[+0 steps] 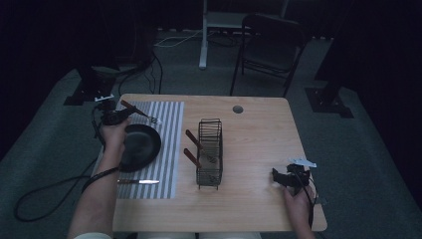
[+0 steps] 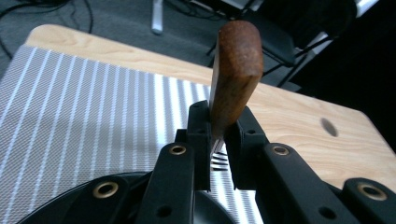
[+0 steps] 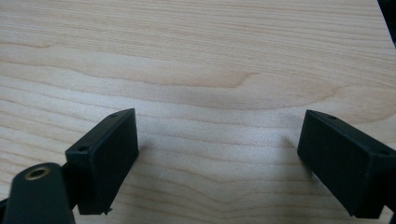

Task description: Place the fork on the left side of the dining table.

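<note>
A: Left gripper (image 2: pixel 218 140)? 
B: We see it clamped on the brown wooden-handled metal fork (image 2: pixel 233 79), tines down over the grey striped placemat (image 2: pixel 70 107) by the table's far-left corner, just beyond the round black plate (image 1: pixel 142 144).
A: Right gripper (image 3: pixel 217 163)? 
B: Jaws wide over bare wood near the table's (image 1: pixel 259 124) near-right corner.

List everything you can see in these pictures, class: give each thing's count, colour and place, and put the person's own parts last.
Table: one, light wood, centre.
Placemat: one, grey and white stripes, table's left side.
Plate: one, black, on the placemat.
Knife: one, silver blade, placemat's near edge.
Fork: one, brown wooden handle, gripped over the placemat's far end.
Wire rack: one, black, mid-table, holding two brown-handled utensils.
Chair: one, dark, beyond the table.
Left claw: black, shut on the fork.
Right claw: black, open, over bare table.
</note>
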The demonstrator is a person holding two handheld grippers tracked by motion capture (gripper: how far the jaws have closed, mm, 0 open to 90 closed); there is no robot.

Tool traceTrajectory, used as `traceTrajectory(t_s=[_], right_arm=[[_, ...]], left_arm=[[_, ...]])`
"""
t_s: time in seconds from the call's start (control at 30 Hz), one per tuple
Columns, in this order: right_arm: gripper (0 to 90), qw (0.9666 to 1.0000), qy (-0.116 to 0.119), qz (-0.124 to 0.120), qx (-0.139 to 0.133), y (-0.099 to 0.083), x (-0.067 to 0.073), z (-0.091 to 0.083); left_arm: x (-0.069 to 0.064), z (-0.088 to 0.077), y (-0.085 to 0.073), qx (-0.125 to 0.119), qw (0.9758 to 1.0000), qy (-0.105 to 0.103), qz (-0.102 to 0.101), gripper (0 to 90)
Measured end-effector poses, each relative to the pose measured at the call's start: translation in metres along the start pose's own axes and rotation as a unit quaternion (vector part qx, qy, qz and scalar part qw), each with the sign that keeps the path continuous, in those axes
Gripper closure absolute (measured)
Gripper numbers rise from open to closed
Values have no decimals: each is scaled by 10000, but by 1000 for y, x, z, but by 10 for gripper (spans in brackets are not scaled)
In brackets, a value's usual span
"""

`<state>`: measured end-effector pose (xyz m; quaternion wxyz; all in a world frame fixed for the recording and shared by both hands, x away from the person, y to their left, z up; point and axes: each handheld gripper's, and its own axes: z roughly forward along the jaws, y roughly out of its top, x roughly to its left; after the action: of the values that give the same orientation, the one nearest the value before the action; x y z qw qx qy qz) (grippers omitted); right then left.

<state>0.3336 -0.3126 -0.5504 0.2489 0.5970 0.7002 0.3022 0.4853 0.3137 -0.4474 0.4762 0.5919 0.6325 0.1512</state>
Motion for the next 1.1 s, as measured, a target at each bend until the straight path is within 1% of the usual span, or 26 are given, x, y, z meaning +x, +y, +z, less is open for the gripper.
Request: traceTrajectory(t_s=[0.03, 0.13, 0.2, 0.27, 0.3, 0.33, 0.4, 0.47, 0.5, 0.57, 0.63, 0.67, 0.7, 0.73, 0.8, 0.87, 0.9, 0.93, 1.0, 1.07, 1.1], right_arm=[[120, 10000, -1, -2, -1, 0, 0, 0], [120, 10000, -1, 0, -1, 0, 0, 0], [120, 10000, -1, -1, -1, 0, 0, 0], [120, 10000, 0, -1, -1, 0, 0, 0], [120, 10000, -1, 0, -1, 0, 0, 0], [120, 10000, -1, -1, 0, 0, 0, 0], [120, 10000, -1, -1, -1, 0, 0, 0], [120, 10000, -1, -1, -1, 0, 0, 0], [120, 10000, 0, -1, -1, 0, 0, 0], [120, 10000, -1, -1, -1, 0, 0, 0], [120, 10000, 0, -1, -1, 0, 0, 0], [120, 10000, -1, -1, -1, 0, 0, 0], [120, 10000, -1, -1, -1, 0, 0, 0], [120, 10000, -1, 0, 0, 0, 0, 0], [120, 10000, 0, -1, 0, 0, 0, 0], [120, 10000, -1, -2, -1, 0, 0, 0], [120, 10000, -1, -1, -1, 0, 0, 0], [120, 10000, -1, -3, -2, 0, 0, 0], [120, 10000, -1, -1, -1, 0, 0, 0], [120, 10000, -1, -2, -1, 0, 0, 0], [120, 10000, -1, -2, -1, 0, 0, 0]], left_arm=[[2, 2, -1, 1, 10000, 20, -28, 805], [9, 10, -4, 34, 9998, 42, -205, 805], [12, 14, -5, 8, 9995, -35, -329, 805], [12, 19, -6, 28, 9994, 8, -342, 805], [13, 21, -6, 75, 9994, -36, -337, 805], [13, 22, -6, 31, 9992, -40, -408, 805], [16, 24, -7, 5, 9990, -71, -433, 805], [20, 24, -8, -23, 9987, -78, -504, 804], [22, 24, -9, -26, 9981, -70, -617, 802], [27, 26, -12, -69, 9962, -86, -868, 801], [32, 26, -14, -68, 9945, -150, -1035, 800], [35, 26, -15, -59, 9933, -180, -1144, 800], [38, 27, -16, -37, 9915, -224, -1279, 799], [41, 29, -19, 9, 9891, -305, -1444, 799], [44, 33, -23, 13, 9859, -355, -1633, 796], [44, 37, -27, 56, 9841, -443, -1717, 791], [44, 39, -28, 84, 9846, -395, -1699, 783], [44, 40, -29, 96, 9845, -372, -1711, 774], [45, 42, -31, 69, 9820, -397, -1843, 772], [48, 43, -31, 59, 9808, -396, -1911, 768], [50, 43, -31, 73, 9790, -429, -1991, 767]])
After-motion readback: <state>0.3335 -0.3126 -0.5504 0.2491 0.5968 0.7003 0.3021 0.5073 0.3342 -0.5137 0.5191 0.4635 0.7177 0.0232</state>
